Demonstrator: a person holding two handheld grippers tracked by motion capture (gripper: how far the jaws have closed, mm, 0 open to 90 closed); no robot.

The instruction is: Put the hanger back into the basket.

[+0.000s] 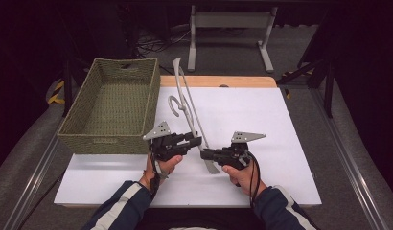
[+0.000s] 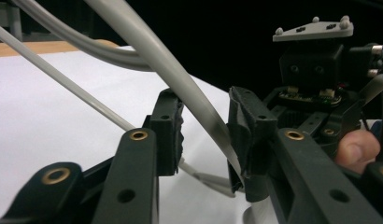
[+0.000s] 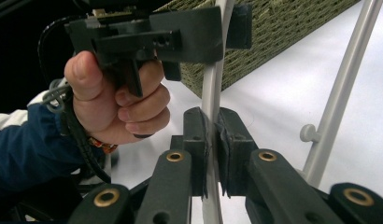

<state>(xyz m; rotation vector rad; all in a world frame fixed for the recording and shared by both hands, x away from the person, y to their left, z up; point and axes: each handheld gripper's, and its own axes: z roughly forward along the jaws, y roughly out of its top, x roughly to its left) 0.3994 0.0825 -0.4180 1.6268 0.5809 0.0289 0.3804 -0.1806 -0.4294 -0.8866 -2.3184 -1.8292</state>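
A grey plastic clothes hanger [image 1: 187, 103] stands tilted above the white table [image 1: 261, 120], its hook near the basket. My right gripper [image 1: 204, 154] is shut on the hanger's lower arm; in the right gripper view the grey strip [image 3: 210, 88] is pinched between both pads [image 3: 212, 140]. My left gripper [image 1: 198, 140] sits just above it, around the same arm. In the left gripper view the strip [image 2: 180, 74] runs between the jaws [image 2: 206, 130] and lies against the right pad, with a gap to the left pad.
A green woven basket [image 1: 113, 139] stands at the table's left, close behind my left hand, and shows again in the right gripper view [image 3: 273, 32]. A grey metal stand [image 1: 230, 21] is on the floor beyond the table's far edge.
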